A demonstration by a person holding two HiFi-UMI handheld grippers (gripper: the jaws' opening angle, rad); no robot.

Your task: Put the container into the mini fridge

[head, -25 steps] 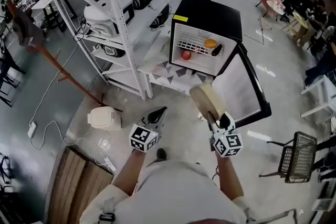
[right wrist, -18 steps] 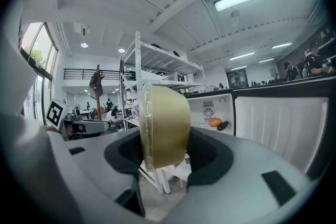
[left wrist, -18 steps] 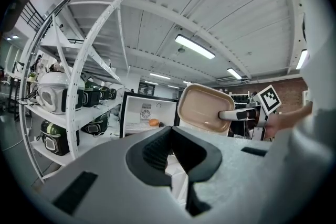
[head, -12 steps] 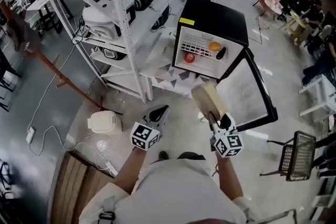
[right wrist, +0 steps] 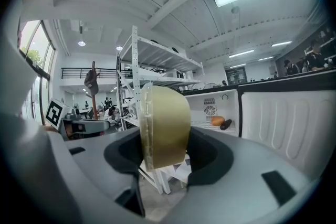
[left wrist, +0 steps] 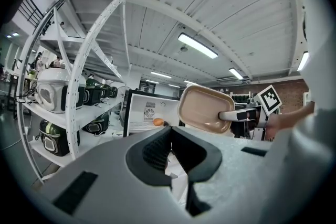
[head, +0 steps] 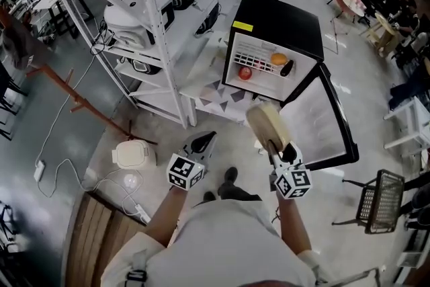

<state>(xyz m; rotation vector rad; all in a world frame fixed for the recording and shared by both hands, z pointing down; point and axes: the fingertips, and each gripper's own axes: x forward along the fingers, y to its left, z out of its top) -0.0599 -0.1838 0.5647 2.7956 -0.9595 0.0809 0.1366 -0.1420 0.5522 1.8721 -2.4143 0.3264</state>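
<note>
The black mini fridge (head: 275, 23) stands with its door (head: 322, 121) swung open to the right. On its wire shelf lie a red apple (head: 245, 72), an orange (head: 279, 59) and a dark item (head: 287, 68). My right gripper (head: 273, 144) is shut on a beige lidded container (head: 267, 124), held on edge in front of the fridge and short of it. The right gripper view shows the container (right wrist: 165, 123) clamped between the jaws, with the fridge (right wrist: 215, 107) behind. My left gripper (head: 201, 143) is shut and empty, to the left. Its own view shows the left gripper (left wrist: 169, 139) and the container (left wrist: 205, 109).
A tall white shelving rack (head: 154, 23) with rice cookers stands left of the fridge. The fridge sits on a low white table (head: 215, 94). On the floor are a white cooker (head: 131, 154), cables, a wooden board (head: 101, 238) and a wire basket (head: 379, 201) at right.
The person has stepped forward, one foot now showing below the grippers. The fridge sits slightly nearer and more to the right in view. Both grippers keep their grip and pose.
</note>
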